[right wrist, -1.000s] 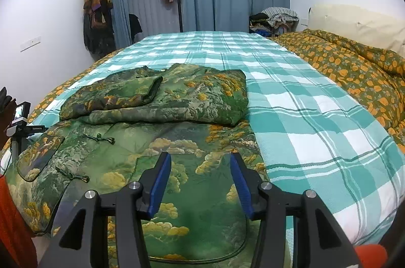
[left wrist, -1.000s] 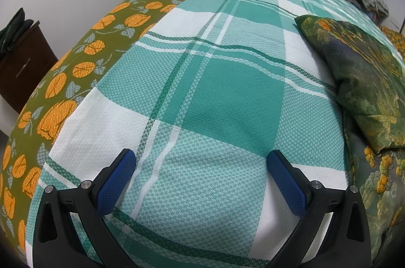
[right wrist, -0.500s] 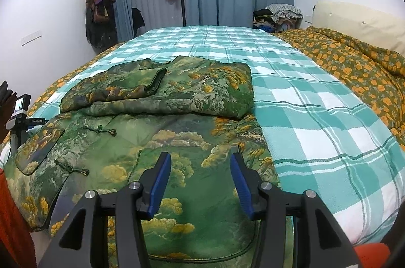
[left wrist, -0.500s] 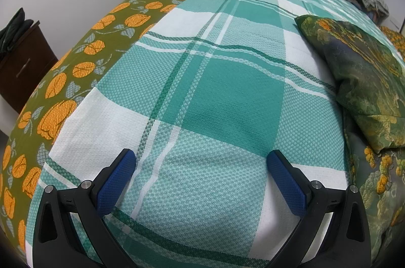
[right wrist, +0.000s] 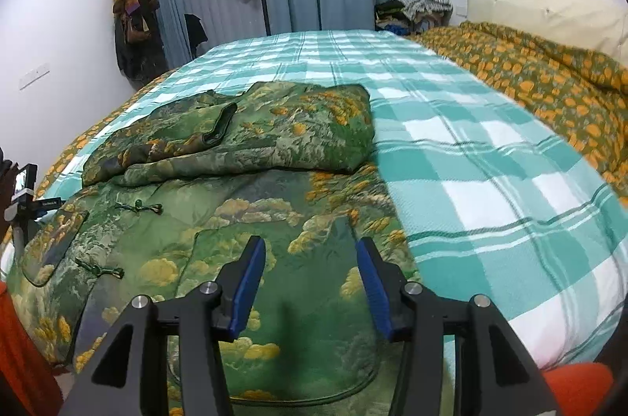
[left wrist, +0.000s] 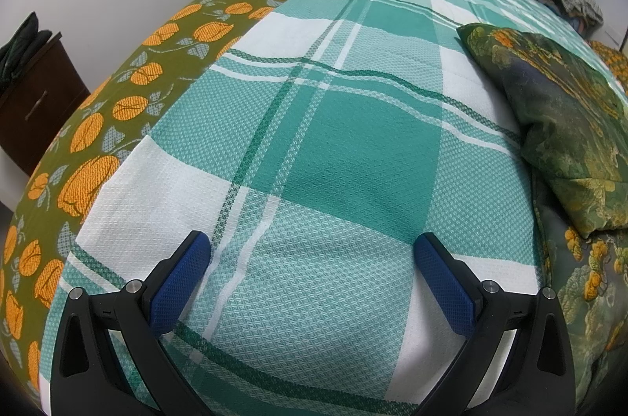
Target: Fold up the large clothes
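Note:
A large green jacket with gold cloud print [right wrist: 274,219] lies on the bed, its upper part and sleeves folded down over the body [right wrist: 267,133]. My right gripper [right wrist: 310,245] is open and empty, low over the jacket's lower right part. In the left wrist view the folded part of the jacket [left wrist: 557,117] lies at the right edge. My left gripper [left wrist: 312,241] is wide open and empty over the bare plaid blanket, left of the jacket.
The teal and white plaid blanket [right wrist: 471,161] covers the bed over an olive quilt with orange flowers [left wrist: 129,110]. A dark wooden cabinet [left wrist: 35,94] stands left of the bed. A small camera stand [right wrist: 23,192] stands at the bed's left side. Clothes pile [right wrist: 416,8] at the far end.
The right gripper has moved forward and lower over the jacket. The left gripper has not moved.

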The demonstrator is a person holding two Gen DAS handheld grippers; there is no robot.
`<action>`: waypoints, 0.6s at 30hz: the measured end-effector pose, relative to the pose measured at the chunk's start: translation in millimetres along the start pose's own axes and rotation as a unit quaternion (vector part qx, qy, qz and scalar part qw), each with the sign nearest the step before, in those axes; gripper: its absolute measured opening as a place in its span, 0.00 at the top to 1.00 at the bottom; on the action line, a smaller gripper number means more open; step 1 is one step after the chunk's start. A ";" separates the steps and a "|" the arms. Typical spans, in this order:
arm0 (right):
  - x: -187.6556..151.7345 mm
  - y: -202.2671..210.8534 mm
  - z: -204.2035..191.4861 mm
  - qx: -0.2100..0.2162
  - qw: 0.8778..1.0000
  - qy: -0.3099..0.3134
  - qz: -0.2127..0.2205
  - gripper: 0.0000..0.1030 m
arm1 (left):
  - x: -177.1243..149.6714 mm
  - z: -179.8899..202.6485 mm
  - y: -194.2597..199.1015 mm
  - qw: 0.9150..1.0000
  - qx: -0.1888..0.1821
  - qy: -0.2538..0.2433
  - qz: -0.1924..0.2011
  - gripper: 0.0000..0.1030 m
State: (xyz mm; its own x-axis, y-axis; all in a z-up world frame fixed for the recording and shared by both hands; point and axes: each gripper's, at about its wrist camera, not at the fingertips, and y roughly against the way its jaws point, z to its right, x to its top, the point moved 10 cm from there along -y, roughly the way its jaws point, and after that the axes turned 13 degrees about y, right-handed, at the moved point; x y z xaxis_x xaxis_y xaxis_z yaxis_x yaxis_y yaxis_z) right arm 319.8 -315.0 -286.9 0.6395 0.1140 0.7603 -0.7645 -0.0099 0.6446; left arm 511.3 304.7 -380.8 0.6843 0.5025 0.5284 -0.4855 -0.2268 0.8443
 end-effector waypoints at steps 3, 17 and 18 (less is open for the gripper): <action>-2.4 -7.4 1.7 0.007 1.000 -0.019 -0.010 0.52 | 0.3 0.0 -0.1 1.000 0.000 0.000 0.000 0.00; -5.6 -13.1 -15.1 0.018 1.000 0.008 -0.022 0.52 | 0.0 0.0 0.1 1.000 0.000 0.000 0.000 0.00; -5.3 -12.8 -16.0 0.017 1.000 0.010 -0.021 0.52 | 0.3 -0.2 0.1 1.000 0.000 0.000 0.000 0.00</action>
State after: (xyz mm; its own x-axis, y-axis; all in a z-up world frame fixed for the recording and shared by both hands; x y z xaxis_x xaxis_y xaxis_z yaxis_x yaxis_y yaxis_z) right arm 324.9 -299.6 -300.5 0.6691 0.1346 0.7309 -0.7335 -0.0384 0.6786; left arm 511.4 305.0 -380.6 0.6841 0.5027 0.5285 -0.4855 -0.2269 0.8442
